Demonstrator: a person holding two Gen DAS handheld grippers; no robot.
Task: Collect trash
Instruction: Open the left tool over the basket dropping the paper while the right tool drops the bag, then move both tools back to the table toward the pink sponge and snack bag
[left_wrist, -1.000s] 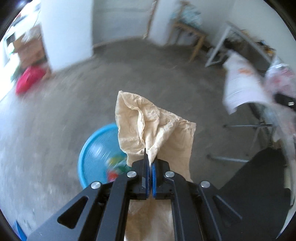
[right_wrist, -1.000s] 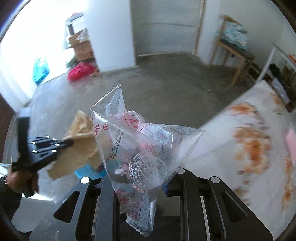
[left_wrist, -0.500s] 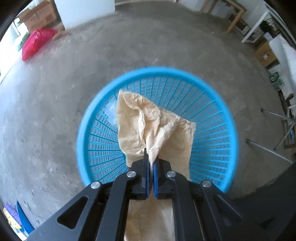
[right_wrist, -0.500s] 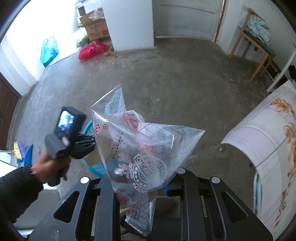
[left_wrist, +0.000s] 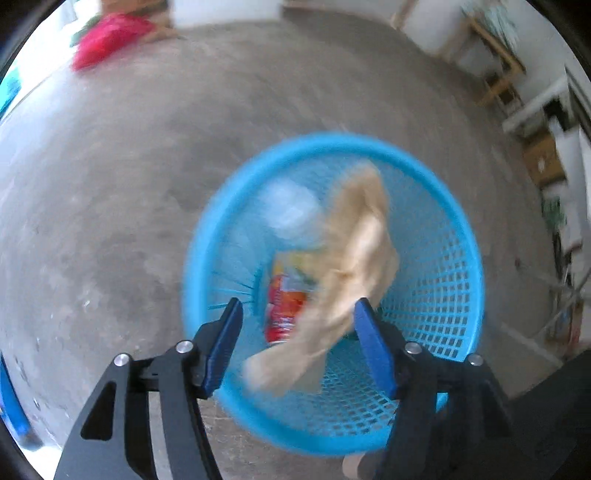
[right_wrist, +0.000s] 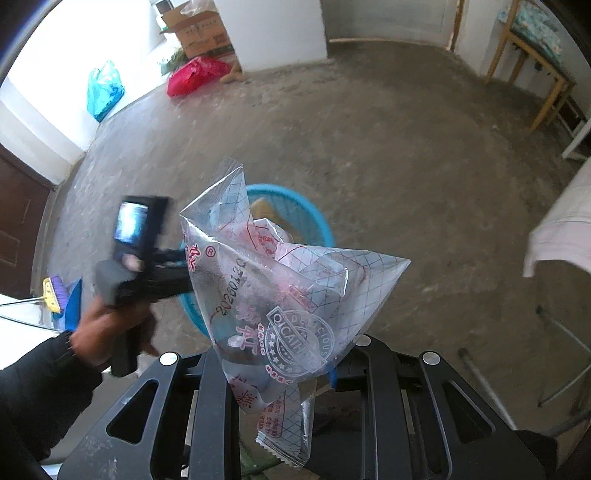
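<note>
Fingers (left_wrist: 225, 336) of the left gripper (left_wrist: 297, 314), earlier clenched, are opening; tan paper (left_wrist: 354, 266) now falls into the blue basket (left_wrist: 443, 266).

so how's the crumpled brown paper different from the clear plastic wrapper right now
The brown paper is opaque, tan and unprinted; the clear plastic wrapper is see-through with printed marks. The paper is loose between the left gripper's opening jaws, over the blue basket; the wrapper is clamped in the right gripper, off to the basket's side. Both are crumpled trash.

One blue basket (left_wrist: 436, 280) is sitting mid-frame, holding one brown paper (left_wrist: 354, 266) and one can (left_wrist: 286, 306); one clear wrapper (right_wrist: 288, 295) is showing centre-frame.
</note>
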